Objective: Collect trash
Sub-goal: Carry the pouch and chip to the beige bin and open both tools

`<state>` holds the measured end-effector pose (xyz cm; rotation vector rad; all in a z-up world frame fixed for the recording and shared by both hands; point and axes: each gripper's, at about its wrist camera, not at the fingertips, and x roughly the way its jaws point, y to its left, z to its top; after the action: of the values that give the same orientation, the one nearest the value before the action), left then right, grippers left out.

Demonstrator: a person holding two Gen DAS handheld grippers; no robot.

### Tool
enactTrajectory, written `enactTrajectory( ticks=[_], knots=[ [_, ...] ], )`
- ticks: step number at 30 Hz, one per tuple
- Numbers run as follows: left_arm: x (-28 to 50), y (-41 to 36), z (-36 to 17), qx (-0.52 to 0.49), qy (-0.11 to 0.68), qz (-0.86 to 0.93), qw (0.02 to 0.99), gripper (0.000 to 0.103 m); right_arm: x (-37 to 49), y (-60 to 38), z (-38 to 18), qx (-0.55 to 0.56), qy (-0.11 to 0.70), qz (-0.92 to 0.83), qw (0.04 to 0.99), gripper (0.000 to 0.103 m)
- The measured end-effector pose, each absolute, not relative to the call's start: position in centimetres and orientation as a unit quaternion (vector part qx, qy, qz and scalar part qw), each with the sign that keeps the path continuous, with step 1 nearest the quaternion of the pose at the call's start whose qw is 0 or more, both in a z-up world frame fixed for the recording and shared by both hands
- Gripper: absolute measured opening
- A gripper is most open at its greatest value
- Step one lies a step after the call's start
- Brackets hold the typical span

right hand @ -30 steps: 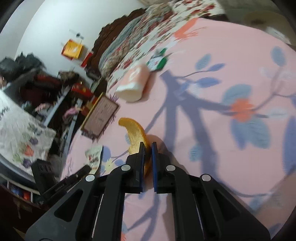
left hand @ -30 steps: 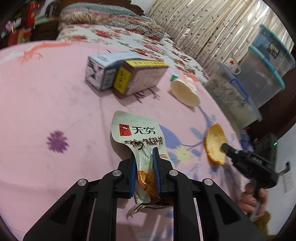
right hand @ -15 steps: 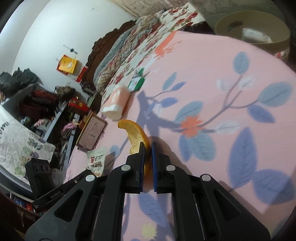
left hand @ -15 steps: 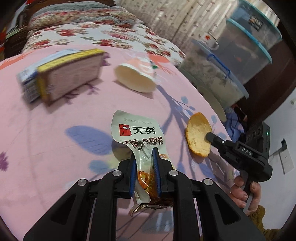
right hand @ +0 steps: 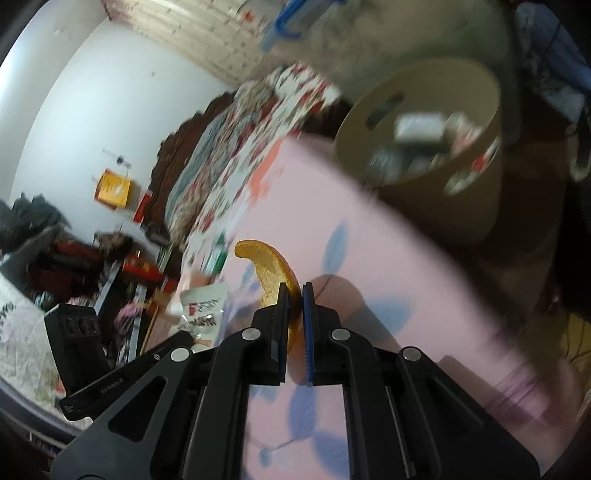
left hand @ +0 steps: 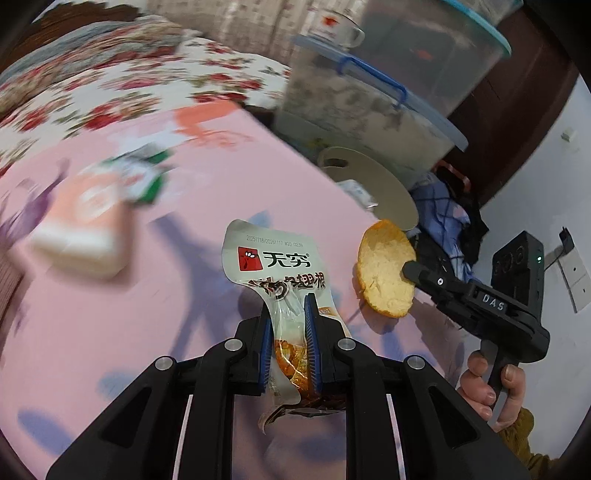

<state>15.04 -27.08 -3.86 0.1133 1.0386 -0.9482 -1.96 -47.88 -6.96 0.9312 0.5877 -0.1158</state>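
Note:
My left gripper [left hand: 287,308] is shut on a silver snack wrapper [left hand: 273,262] with a red logo and holds it above the pink floral bedspread [left hand: 147,314]. My right gripper [right hand: 294,295] is shut on an orange peel [right hand: 271,271]; the peel also shows in the left wrist view [left hand: 384,278] just right of the wrapper. A round tan bin [right hand: 443,206] with trash inside stands beyond the bed's edge, ahead and to the right of the peel. The wrapper also shows in the right wrist view [right hand: 203,310].
A fallen pink paper cup [left hand: 85,229] lies blurred on the bedspread at left. Plastic storage boxes with blue lids [left hand: 369,96] and a white mug [left hand: 334,27] stand behind the bin. A pile of clothes [left hand: 450,218] lies at right.
Both grippers have swung right towards the bed's edge with their loads. The bin has come much closer and larger in the right wrist view; the boxes on the bed have left the left view.

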Motion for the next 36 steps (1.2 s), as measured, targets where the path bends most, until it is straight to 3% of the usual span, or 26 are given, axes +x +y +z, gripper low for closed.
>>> enactTrajectory(
  ticks=[9, 11, 12, 13, 14, 15, 27, 36],
  knots=[
    [17.9, -43.4, -2.0, 0.107, 0.452, -0.494, 0.735, 0.015, -1.6, -58.9, -6.1, 0.447, 0.237, -0.163, 0.847, 0.01],
    [18.3, -46.9, -2.0, 0.119, 0.439, -0.496, 0.74, 0.016, -1.0, -60.2, -6.4, 0.441, 0.239, -0.183, 0.845, 0.015],
    [18.4, -48.6, -2.3, 0.127, 0.434, -0.495, 0.742, 0.034, -0.5, -60.5, -6.7, 0.436, 0.245, -0.189, 0.845, 0.019],
    [18.5, -49.5, -2.5, 0.135, 0.431, -0.489, 0.747, 0.061, 0.0, -61.1, -7.2, 0.432, 0.255, -0.19, 0.844, 0.025],
    [18.6, -50.7, -2.8, 0.143, 0.426, -0.476, 0.756, 0.064, 0.3, -61.4, -7.4, 0.432, 0.262, -0.191, 0.842, 0.048],
    [18.7, -51.3, -3.1, 0.147, 0.424, -0.47, 0.76, 0.06, 0.1, -61.5, -7.5, 0.434, 0.259, -0.197, 0.84, 0.072],
    [16.0, -43.5, -2.4, 0.13, 0.408, -0.465, 0.775, 0.059, -3.4, -57.1, -5.5, 0.429, 0.187, -0.212, 0.858, 0.068],
    [13.3, -33.6, -2.8, 0.129, 0.397, -0.41, 0.811, 0.063, -4.4, -49.1, -6.0, 0.42, 0.205, -0.194, 0.863, 0.068]
  ],
)
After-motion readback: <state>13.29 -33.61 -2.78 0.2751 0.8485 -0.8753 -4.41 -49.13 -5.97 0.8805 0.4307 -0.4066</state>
